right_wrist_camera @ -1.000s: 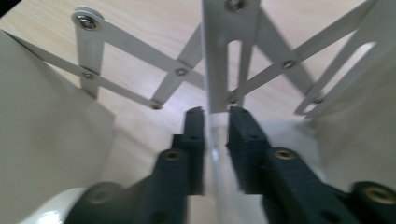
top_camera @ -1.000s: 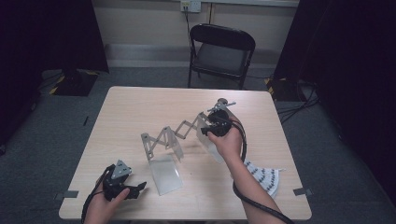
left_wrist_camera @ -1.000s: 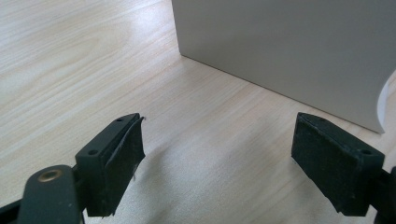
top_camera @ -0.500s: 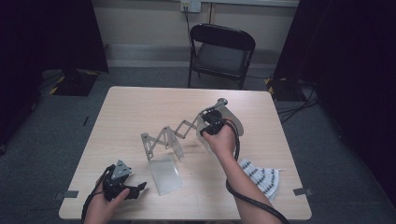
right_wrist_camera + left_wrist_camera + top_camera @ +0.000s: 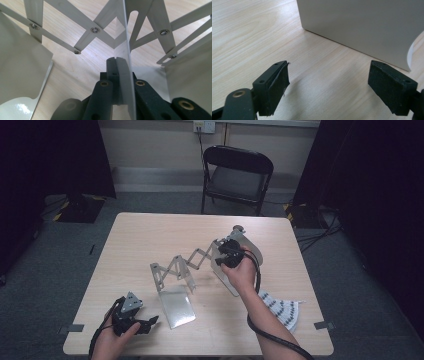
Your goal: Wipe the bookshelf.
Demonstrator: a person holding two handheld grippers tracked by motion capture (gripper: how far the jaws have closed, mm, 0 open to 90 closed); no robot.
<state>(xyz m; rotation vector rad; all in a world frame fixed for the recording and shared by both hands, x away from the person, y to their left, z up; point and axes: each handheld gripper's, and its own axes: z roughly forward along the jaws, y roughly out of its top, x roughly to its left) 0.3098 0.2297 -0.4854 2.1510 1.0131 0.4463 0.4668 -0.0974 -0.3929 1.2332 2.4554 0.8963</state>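
A grey metal extending rack lies on the table, its scissor lattice (image 5: 187, 262) (image 5: 95, 30) joining two end plates. My right gripper (image 5: 227, 255) (image 5: 120, 65) is shut on the thin edge of the right end plate (image 5: 250, 247) (image 5: 127, 50); its jaws have just been closing on that plate. My left gripper (image 5: 150, 322) (image 5: 328, 82) rests near the table's front left edge, jaws open with nothing between them. It points at the flat base of the left end plate (image 5: 177, 307) (image 5: 362, 25), a short gap away.
A striped cloth (image 5: 282, 307) lies on the wooden table (image 5: 150, 235) at the front right, beside my right forearm. A black folding chair (image 5: 237, 170) stands behind the table's far edge. Dark curtains flank the room.
My right hand has shifted slightly left with the right end plate in its jaws. The left hand has stayed put.
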